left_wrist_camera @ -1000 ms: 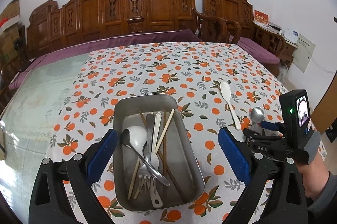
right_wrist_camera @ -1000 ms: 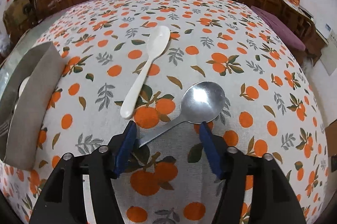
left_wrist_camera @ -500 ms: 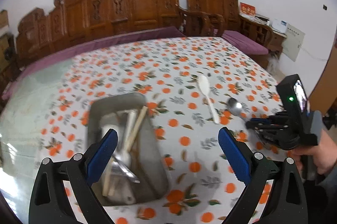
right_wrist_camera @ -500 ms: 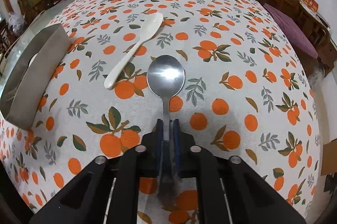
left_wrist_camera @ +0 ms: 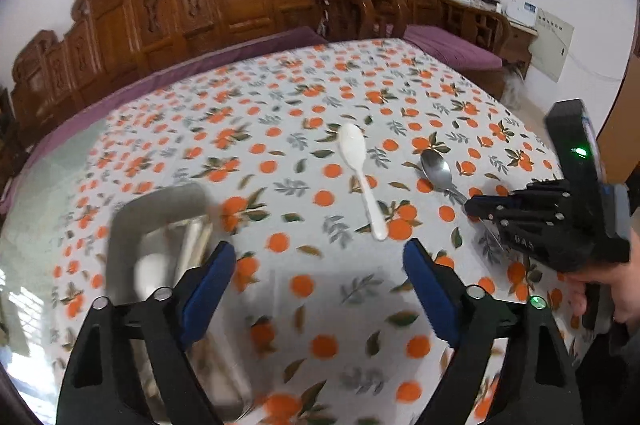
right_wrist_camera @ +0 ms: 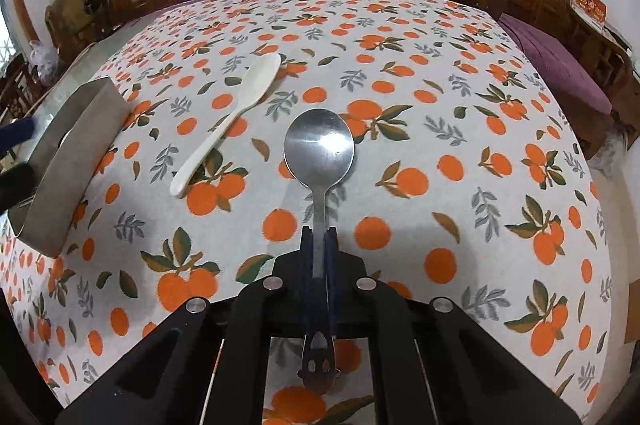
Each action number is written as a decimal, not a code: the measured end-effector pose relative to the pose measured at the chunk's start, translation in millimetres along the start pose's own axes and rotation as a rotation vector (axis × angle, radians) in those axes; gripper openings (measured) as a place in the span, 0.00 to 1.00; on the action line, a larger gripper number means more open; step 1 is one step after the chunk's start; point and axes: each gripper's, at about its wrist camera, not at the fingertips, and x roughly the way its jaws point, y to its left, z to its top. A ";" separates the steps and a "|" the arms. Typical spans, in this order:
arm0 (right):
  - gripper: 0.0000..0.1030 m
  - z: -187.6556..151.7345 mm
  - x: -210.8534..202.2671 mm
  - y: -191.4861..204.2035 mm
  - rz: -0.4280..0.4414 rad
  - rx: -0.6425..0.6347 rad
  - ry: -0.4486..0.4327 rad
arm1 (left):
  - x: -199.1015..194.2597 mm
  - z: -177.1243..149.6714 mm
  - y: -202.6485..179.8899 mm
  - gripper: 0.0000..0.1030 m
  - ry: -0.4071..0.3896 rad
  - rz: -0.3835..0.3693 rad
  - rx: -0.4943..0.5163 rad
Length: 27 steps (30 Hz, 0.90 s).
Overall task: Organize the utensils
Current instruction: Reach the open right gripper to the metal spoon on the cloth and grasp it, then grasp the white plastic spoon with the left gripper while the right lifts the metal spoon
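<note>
While a second ago the right gripper (right_wrist_camera: 319,245) stood open astride the handle of the metal spoon (right_wrist_camera: 319,149), it is now clamped on that handle, with the bowl sticking out ahead over the orange-print tablecloth (right_wrist_camera: 460,129) and the handle's end poking back between the arms. The left gripper (left_wrist_camera: 320,273) has swung away from the metal tray (left_wrist_camera: 160,221), which a second ago lay squarely between its blue pads and now sits off to the lower left, partly behind the left finger. Its jaws have just been closing a little, yet they remain wide apart with nothing between them but cloth. The white spoon (left_wrist_camera: 360,173) lies flat on the cloth where it lay before, ahead of the left gripper, between the tray and the metal spoon and touching neither. The tray is blurred in the left view; pale shapes show inside it, and which utensils they are cannot be told. In the right view only its outer wall shows, at the left edge. A hand (left_wrist_camera: 604,289) holds the right gripper's grip at the far right.
</note>
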 end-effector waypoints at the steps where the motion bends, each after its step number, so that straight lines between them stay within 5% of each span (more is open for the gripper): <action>1: 0.07 0.6 -0.7 -0.9 0.000 0.000 -0.004 | 13.4 5.3 -3.4 0.74 0.020 -0.012 -0.009; 14: 0.07 -1.5 -9.7 -17.4 0.023 0.049 -0.032 | 117.7 38.2 -28.9 0.43 0.180 -0.023 -0.020; 19: 0.07 -1.1 -10.5 -15.7 0.038 0.054 -0.032 | 133.9 45.0 -36.9 0.35 0.195 -0.022 -0.032; 23: 0.07 -0.9 -11.4 -13.0 0.043 0.052 -0.035 | 136.0 47.5 -35.2 0.08 0.203 -0.029 -0.043; 27: 0.07 -0.5 -11.9 -6.9 0.050 0.039 -0.037 | 131.5 43.2 -29.7 0.07 0.223 -0.044 -0.043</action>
